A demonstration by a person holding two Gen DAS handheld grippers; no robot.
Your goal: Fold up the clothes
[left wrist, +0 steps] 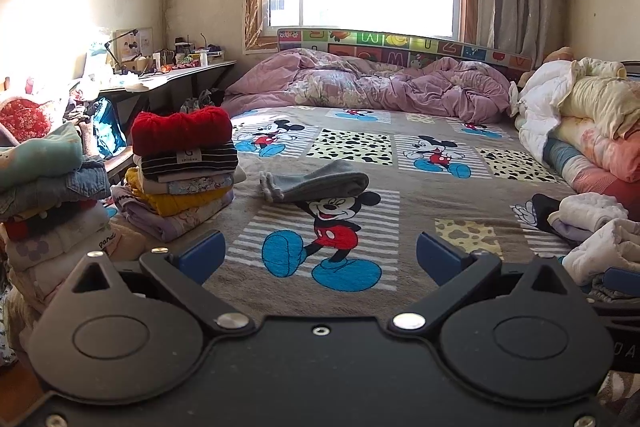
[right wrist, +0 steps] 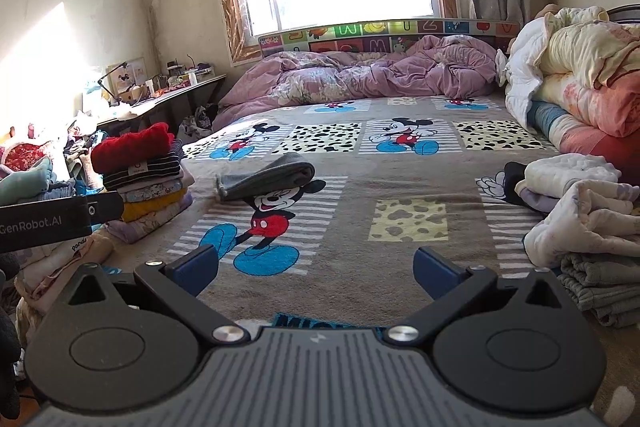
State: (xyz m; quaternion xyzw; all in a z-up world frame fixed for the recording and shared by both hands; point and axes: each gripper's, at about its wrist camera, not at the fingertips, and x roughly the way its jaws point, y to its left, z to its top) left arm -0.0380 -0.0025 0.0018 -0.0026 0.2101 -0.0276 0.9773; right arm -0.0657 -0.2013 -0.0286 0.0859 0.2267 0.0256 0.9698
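A folded grey garment (left wrist: 316,182) lies alone on the Mickey Mouse bedspread (left wrist: 408,227), mid-bed; it also shows in the right wrist view (right wrist: 266,175). A stack of folded clothes topped by a red knit (left wrist: 182,163) stands left of it, also visible in the right wrist view (right wrist: 140,171). A heap of unfolded pale clothes (right wrist: 588,211) lies at the right edge, seen too in the left wrist view (left wrist: 596,231). My left gripper (left wrist: 320,259) is open and empty, above the bedspread's near part. My right gripper (right wrist: 316,269) is open and empty, likewise short of the grey garment.
A second folded stack (left wrist: 48,195) stands at the near left. A crumpled purple duvet (left wrist: 360,83) lies at the far end under the window. Rolled quilts (right wrist: 580,75) are piled at the right. A cluttered desk (left wrist: 160,71) stands left of the bed.
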